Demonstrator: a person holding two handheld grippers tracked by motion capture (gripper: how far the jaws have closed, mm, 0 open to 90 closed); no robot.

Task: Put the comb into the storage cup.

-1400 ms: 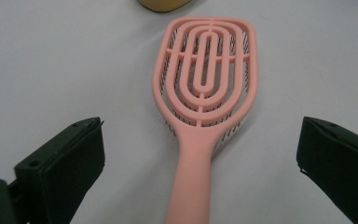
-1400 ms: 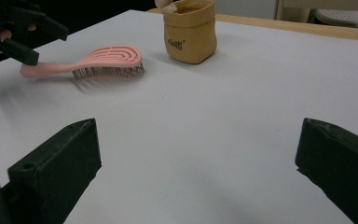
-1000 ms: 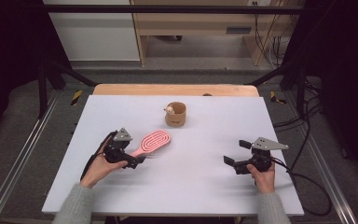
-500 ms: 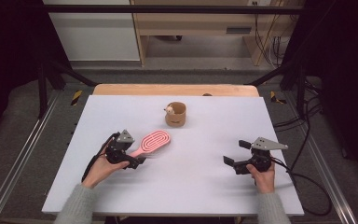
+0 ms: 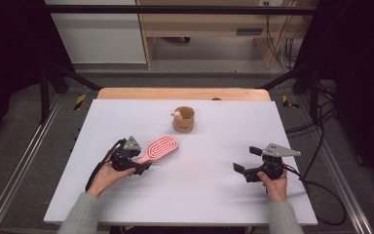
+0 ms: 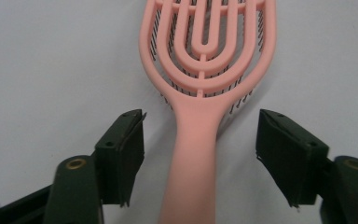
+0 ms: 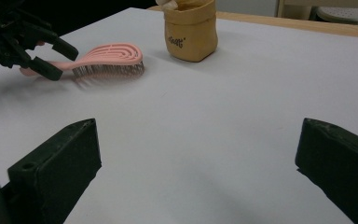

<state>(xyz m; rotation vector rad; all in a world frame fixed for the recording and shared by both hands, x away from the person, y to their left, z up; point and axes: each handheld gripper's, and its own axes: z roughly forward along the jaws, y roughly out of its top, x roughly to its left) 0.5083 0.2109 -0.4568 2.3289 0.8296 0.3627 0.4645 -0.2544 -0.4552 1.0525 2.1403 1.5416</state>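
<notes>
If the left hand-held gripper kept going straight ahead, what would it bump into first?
The left hand-held gripper already has its open jaws on either side of the pink hairbrush handle, so going on it would probably meet the brush's wider head first.

unreadable dark print on pouch (image 7: 190, 31)

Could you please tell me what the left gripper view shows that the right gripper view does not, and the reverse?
The left gripper view alone shows the open left gripper astride the handle of the pink vented plastic hairbrush, with gaps on both sides.

The right gripper view alone shows the small tan paper bag behind the brush, and the right gripper open over bare white table.

Both show the brush lying bristles-down on the table.
</notes>
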